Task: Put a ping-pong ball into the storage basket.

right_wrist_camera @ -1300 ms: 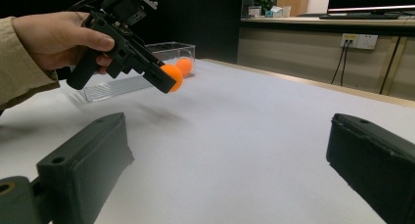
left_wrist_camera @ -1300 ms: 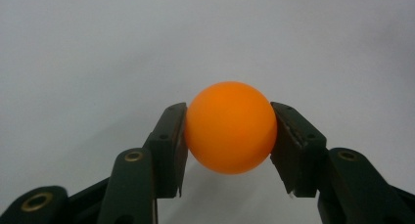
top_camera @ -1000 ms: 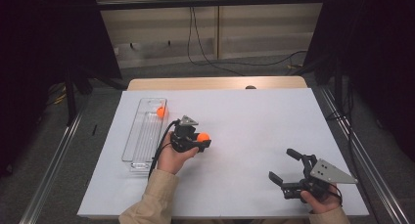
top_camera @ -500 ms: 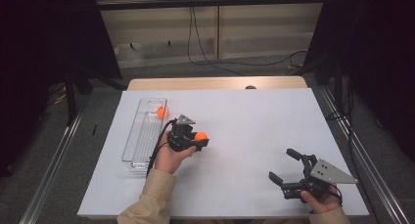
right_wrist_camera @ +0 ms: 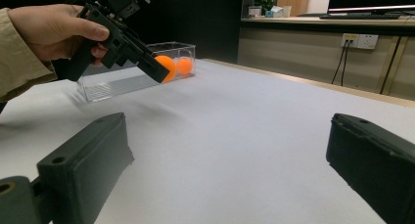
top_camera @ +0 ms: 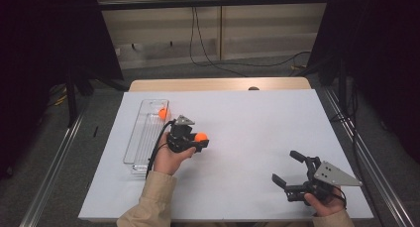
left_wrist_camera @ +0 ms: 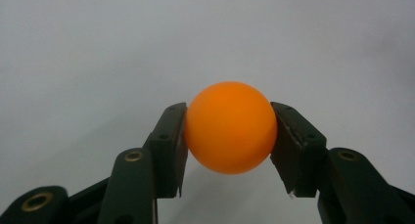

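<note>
High view: orange ball (top_camera: 200,137) is clamped in the left tongs (top_camera: 198,140), just right of the clear tray (top_camera: 141,138), whose long axis runs near-to-far. Right tongs (top_camera: 287,168) are held wide, empty, well apart.

A white table (top_camera: 257,123), black cables (top_camera: 218,63) behind (monitors, probably, beyond).

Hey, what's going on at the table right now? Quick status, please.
Left gripper shut on orange ball, above the table. Right gripper open, empty. Clear tray holds second ball. Nothing in the way.
</note>
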Tool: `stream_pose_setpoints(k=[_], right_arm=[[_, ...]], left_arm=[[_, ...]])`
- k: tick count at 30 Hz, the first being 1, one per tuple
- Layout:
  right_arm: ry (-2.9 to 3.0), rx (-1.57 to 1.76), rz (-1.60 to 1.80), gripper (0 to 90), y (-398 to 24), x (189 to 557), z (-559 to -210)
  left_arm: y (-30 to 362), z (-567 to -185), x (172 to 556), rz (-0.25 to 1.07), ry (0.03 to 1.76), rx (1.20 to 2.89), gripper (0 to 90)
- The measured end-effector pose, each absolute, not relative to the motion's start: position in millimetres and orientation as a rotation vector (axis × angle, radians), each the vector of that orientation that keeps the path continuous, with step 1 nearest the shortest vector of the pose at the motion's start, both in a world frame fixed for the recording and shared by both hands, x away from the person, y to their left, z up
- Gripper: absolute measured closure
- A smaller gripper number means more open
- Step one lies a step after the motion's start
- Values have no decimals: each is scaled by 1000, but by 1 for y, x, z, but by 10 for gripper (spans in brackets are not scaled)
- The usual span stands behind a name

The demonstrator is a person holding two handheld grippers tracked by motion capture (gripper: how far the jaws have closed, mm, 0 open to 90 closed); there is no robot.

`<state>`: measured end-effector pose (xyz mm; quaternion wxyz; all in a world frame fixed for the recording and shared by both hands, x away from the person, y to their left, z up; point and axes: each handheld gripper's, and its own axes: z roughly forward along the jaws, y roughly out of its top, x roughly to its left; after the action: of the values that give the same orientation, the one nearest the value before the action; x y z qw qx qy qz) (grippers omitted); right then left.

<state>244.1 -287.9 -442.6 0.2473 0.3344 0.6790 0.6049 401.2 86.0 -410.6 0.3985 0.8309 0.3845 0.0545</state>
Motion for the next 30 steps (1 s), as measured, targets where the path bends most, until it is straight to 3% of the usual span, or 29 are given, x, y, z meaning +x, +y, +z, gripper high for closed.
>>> stream_pose_setpoints(k=[30], right_arm=[[1853, 911, 1649, 17, -288, 244, -443]], left_arm=[[98, -405, 403, 142, 987, 2099, 509]])
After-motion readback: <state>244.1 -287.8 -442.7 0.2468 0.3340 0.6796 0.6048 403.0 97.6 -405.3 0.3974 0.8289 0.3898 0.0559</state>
